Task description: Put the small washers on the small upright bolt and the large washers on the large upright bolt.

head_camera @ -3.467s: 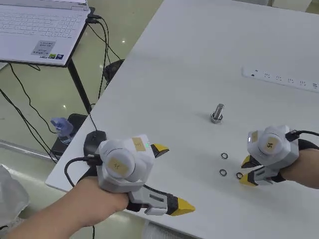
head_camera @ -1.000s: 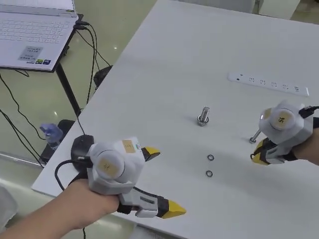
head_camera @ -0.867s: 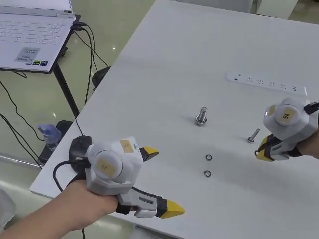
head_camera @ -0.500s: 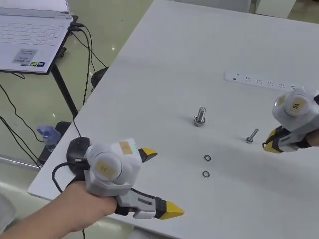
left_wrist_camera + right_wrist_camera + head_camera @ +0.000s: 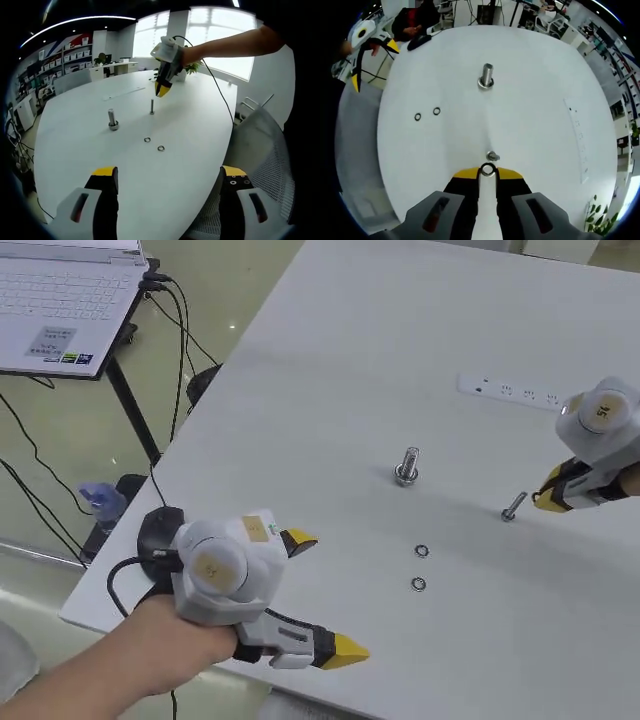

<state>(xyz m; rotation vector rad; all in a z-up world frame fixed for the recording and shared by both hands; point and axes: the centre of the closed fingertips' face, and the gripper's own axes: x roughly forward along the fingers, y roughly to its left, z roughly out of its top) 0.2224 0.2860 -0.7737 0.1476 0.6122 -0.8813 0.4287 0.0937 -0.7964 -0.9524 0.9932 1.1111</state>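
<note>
Looks like the threading step for a small washer [image 5: 488,170]: pinched by its rim in the closed right tongs [image 5: 545,503], just above the small bolt [image 5: 492,156] and not yet on it. Bolt head-down on the tabletop [image 5: 330,370], long axis vertical, threaded end up; washer's hole turned roughly along that same axis. Calls next for centring the hole over the tip, lowering along the shank, then easing the grip. Left tongs [image 5: 168,172] gaping wide, holding nothing, near the tabletop edge. Well apart from the small bolt: the large bolt [image 5: 406,468], upright too, with a loose washer [image 5: 421,551] and a second washer [image 5: 418,584] lying flat nearby.
</note>
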